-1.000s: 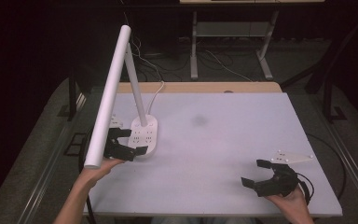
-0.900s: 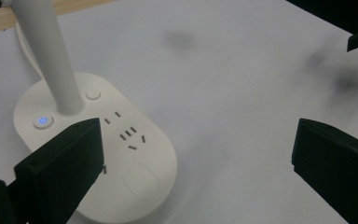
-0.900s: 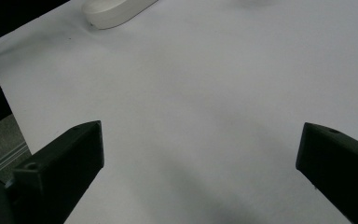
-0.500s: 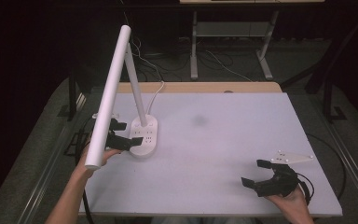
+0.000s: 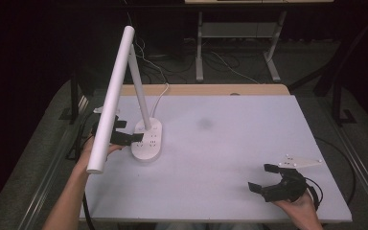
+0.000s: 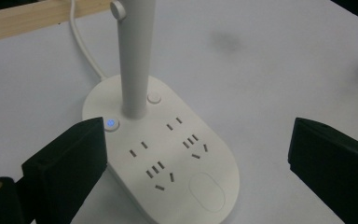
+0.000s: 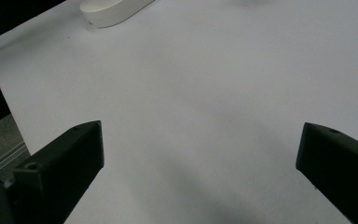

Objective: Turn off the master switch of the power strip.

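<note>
White table (image 5: pixel 230 143); lit blue button (image 6: pixel 111 123) on lamp base (image 6: pixel 182 158).

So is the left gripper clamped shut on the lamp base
No, the left gripper has its jaws wide apart on either side of the lamp base, with table showing between the right jaw and the base.

White lamp (image 5: pixel 124 91), blue button light (image 6: pixel 111 123), black jaws, pale grey table (image 5: pixel 230 139)

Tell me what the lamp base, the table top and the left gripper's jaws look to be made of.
Lamp base: likely moulded plastic, smooth satin white, with socket slots and a lit blue button.
Table top: matte pale grey sheet, perhaps laminate; a bare wood strip runs along its far edge.
Left gripper jaws: matte black, blocky, probably hard plastic.
</note>
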`<state>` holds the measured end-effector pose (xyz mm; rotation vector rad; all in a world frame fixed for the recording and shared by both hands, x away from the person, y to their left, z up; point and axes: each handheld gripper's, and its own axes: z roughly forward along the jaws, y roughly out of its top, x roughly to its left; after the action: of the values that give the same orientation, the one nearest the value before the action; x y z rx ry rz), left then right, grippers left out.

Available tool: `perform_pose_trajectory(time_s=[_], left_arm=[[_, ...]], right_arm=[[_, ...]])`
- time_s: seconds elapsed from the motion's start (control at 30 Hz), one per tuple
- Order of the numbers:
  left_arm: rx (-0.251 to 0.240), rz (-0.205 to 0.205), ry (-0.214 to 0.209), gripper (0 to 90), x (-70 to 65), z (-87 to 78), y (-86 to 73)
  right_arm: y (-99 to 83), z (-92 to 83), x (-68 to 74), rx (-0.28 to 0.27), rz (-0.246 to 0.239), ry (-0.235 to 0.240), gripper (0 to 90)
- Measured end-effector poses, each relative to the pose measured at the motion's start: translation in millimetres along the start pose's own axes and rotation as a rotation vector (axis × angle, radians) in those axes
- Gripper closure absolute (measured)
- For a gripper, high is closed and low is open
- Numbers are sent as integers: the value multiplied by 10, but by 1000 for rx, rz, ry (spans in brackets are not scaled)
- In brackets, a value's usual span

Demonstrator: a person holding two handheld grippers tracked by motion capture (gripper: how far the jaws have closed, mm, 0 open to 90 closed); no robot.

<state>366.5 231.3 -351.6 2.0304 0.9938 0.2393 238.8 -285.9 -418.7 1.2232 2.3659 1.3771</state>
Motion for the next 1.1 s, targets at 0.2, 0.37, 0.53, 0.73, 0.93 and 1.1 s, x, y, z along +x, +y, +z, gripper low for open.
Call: perform_pose_trajectory(time_s=[0.2, 0.37, 0.53, 0.73, 0.93, 1.1], left_arm=[[0, 4, 6, 38, 76, 12, 45], [-1, 2, 15, 51, 144, 44, 65], [1, -10, 29, 60, 188, 94, 81], [-1, -38, 43, 73, 256, 126, 98], [2, -56, 55, 99, 317, 149, 79], [-4, -80, 71, 136, 362, 162, 66]], right_arm=[[0, 7, -3, 2, 0, 3, 1], [0, 14, 8, 5, -7, 4, 1], [0, 16, 9, 6, -8, 4, 1], [-2, 14, 7, 7, -6, 5, 1], [-3, 14, 6, 8, -6, 6, 1], [-2, 18, 9, 10, -8, 5, 1]])
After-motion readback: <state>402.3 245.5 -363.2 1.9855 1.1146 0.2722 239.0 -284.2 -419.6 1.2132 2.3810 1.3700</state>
